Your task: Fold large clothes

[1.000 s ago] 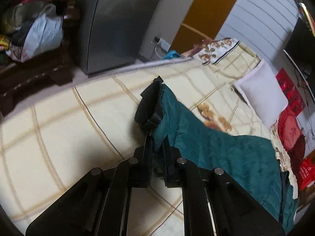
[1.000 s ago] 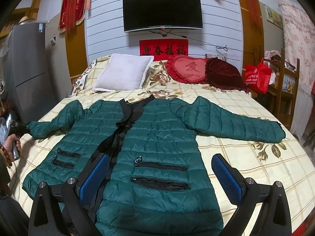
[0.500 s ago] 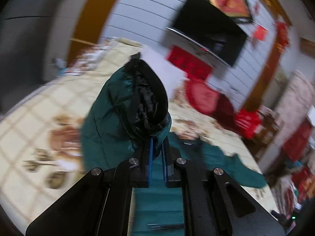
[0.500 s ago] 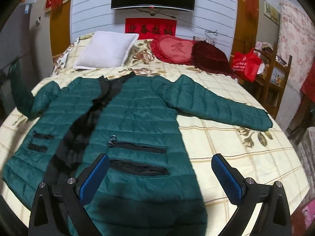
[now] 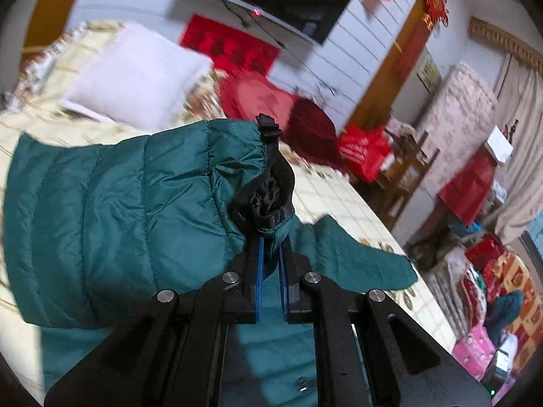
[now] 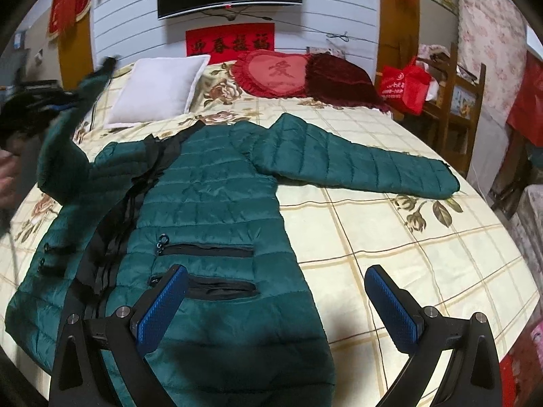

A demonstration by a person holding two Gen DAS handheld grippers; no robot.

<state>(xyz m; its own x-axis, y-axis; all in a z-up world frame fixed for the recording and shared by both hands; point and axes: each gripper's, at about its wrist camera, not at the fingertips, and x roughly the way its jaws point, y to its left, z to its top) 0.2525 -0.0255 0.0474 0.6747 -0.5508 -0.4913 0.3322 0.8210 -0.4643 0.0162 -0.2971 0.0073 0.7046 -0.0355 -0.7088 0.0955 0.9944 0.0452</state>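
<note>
A dark green quilted jacket (image 6: 210, 203) lies face up on the bed, its black zipper strip to the left of centre and two zip pockets low down. My left gripper (image 5: 270, 247) is shut on the cuff of the jacket's left sleeve (image 5: 135, 210) and holds it lifted off the bed; that raised sleeve also shows in the right wrist view (image 6: 64, 135). The other sleeve (image 6: 356, 162) lies flat, stretched to the right. My right gripper (image 6: 276, 291) is open and empty above the jacket's lower hem.
The bed (image 6: 424, 254) has a cream checked cover with flowers. A white pillow (image 6: 159, 91), a red heart cushion (image 6: 275, 74) and a dark red cushion (image 6: 342, 81) lie at its head. A red bag (image 6: 404, 84) and wooden shelves stand to the right.
My left gripper has lifted the sleeve cuff off the bed and swung it up and toward the jacket's body. My right gripper has moved closer over the lower hem, still open.
</note>
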